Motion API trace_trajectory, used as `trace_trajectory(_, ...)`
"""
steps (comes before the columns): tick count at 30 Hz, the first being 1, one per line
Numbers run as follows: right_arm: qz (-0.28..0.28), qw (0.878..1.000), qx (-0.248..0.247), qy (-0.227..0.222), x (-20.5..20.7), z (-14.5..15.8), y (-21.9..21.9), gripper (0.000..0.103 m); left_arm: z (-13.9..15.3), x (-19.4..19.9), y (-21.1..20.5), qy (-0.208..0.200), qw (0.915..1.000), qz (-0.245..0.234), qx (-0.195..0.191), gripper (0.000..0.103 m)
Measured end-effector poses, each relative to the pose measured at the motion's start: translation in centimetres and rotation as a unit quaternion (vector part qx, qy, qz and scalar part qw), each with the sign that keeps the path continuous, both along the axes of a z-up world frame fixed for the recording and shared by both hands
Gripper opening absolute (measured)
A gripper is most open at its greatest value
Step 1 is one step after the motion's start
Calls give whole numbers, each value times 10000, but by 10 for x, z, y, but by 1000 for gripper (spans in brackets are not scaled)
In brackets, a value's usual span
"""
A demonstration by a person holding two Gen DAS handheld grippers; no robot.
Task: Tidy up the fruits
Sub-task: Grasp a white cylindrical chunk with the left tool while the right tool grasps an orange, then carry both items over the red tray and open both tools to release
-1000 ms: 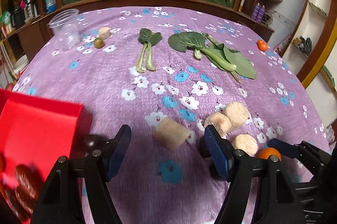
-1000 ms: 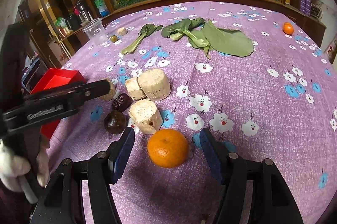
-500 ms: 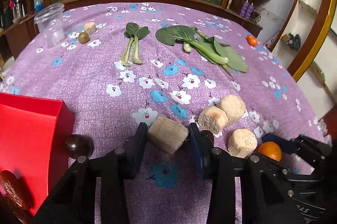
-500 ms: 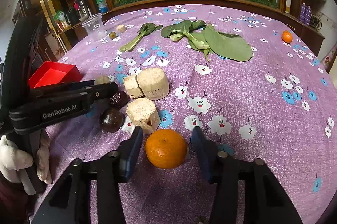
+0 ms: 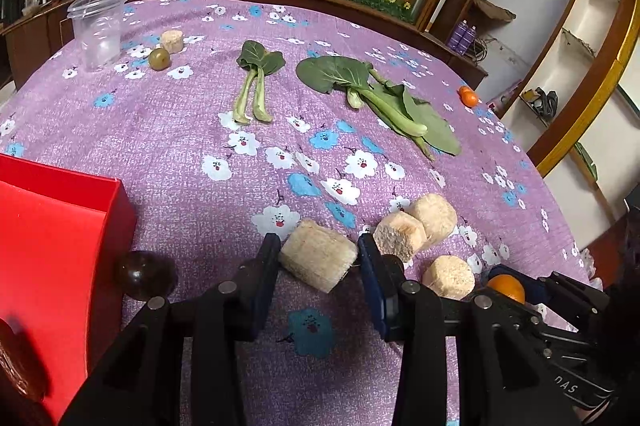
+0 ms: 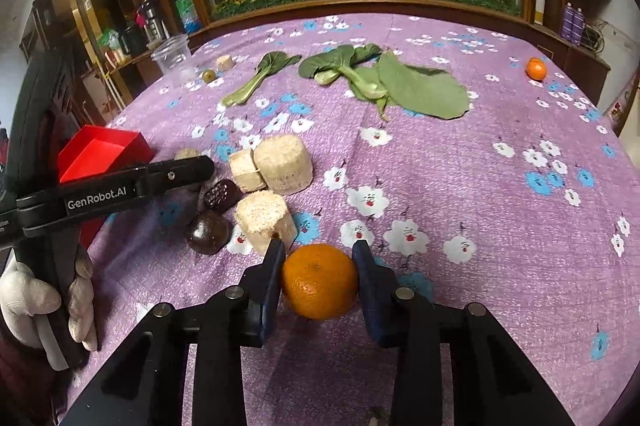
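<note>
Orange (image 6: 319,280) clamped in right gripper (image 6: 319,262); left gripper (image 5: 318,258) pinches pale chunk (image 5: 318,260), lying crosswise.

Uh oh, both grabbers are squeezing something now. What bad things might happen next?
The round orange tangerine is held only at its sides by the right gripper, so it might slip and roll across the purple flowered tablecloth. The left gripper pinches the pale beige cut cylinder chunk, lying tilted; it might twist loose. Lifting it might bump the dark round fruit beside the red box.
</note>
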State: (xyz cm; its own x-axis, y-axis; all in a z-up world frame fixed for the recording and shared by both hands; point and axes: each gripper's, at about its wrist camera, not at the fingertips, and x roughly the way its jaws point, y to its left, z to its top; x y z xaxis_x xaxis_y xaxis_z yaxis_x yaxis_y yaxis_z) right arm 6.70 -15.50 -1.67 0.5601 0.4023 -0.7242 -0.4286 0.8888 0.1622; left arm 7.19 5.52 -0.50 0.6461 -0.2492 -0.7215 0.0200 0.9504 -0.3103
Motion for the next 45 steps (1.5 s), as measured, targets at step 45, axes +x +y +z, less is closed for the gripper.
trace_trajectory(45,2194,9753,-244,-48,-105,34,250,38,41,-160,200,-405,9589,2782,-391,39)
